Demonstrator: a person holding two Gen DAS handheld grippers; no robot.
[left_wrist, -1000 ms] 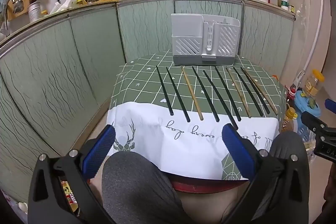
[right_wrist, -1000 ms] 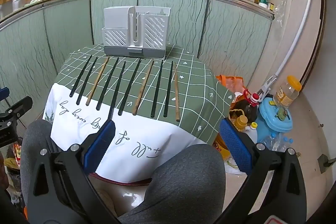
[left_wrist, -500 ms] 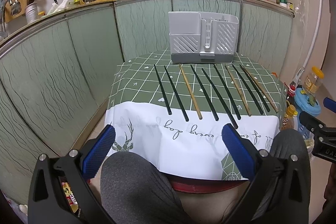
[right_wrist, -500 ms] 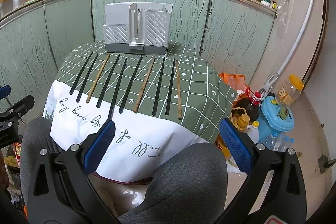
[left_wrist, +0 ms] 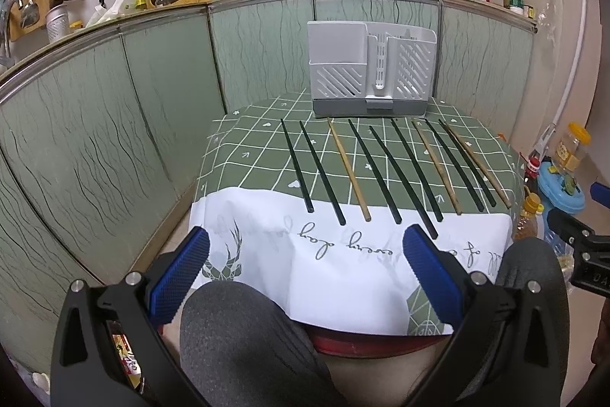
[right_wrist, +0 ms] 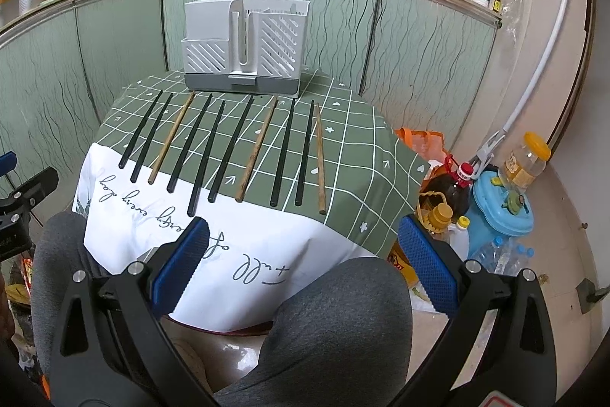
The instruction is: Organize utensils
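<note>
Several chopsticks, black [left_wrist: 394, 174] [right_wrist: 227, 151] and brown wooden [left_wrist: 349, 168] [right_wrist: 319, 159], lie side by side on a green checked tablecloth [left_wrist: 248, 155] [right_wrist: 358, 147]. A grey slotted utensil holder [left_wrist: 371, 67] [right_wrist: 246, 48] stands upright behind them at the table's far edge. My left gripper [left_wrist: 305, 269] is open and empty, held low in front of the table above the person's knees. My right gripper [right_wrist: 303, 258] is open and empty at the same height, to the right.
Green patterned counter panels [left_wrist: 114, 124] curve around the table's left and back. Oil bottles [right_wrist: 450, 189], a blue container [right_wrist: 499, 205] and a jar [right_wrist: 528, 159] stand on the floor at the right. The white cloth hem [left_wrist: 343, 254] hangs over the near table edge.
Both grippers have crept forward and slightly up; the table and holder sit a little lower and closer in view. Jaws stay open, chopsticks unmoved.
</note>
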